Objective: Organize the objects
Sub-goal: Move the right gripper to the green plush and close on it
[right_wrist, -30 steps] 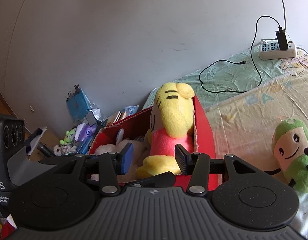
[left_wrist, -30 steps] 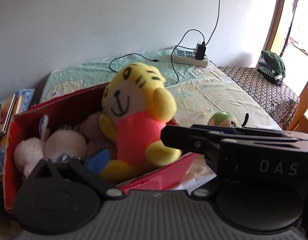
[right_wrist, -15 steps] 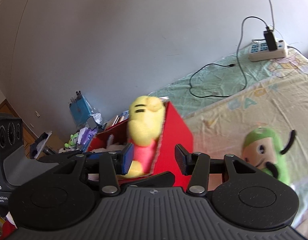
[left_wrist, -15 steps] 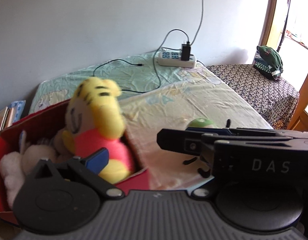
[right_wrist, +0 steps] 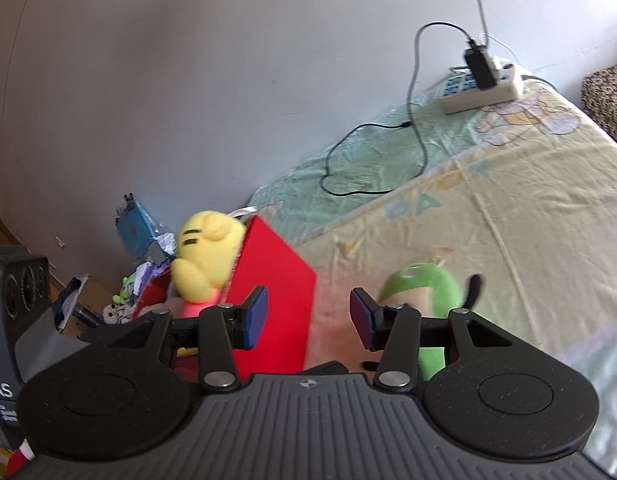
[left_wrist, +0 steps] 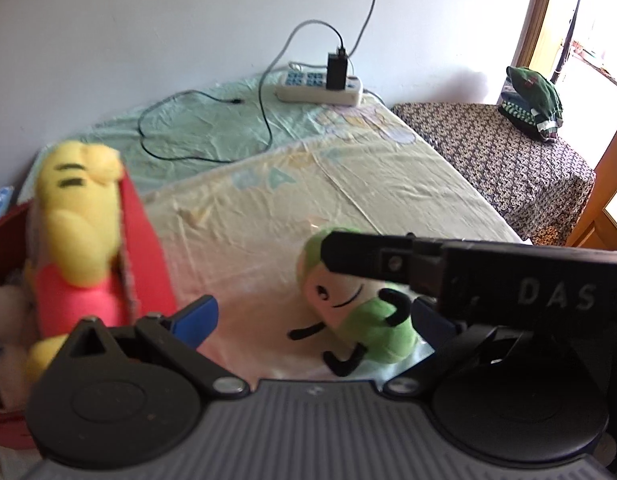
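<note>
With the yellow tiger plush (left_wrist: 74, 216) already upright in the red box (right_wrist: 274, 280) among other soft toys, you have one piece left: the green plush (left_wrist: 348, 316) lying on the bed sheet (left_wrist: 348, 184) (beside the box). Your left tool (left_wrist: 312, 316) and right tool (right_wrist: 308, 318) are both spread, empty.

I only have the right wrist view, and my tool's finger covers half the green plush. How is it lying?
Observer: The green plush lies tipped over on the bedsheet, with its face and thin black limbs showing toward the left wrist camera.
Operator: Anything on that patterned table I can barely see at my right edge?
Observer: Yes, a dark green cap sits on top of the patterned cloth, near the window.
</note>
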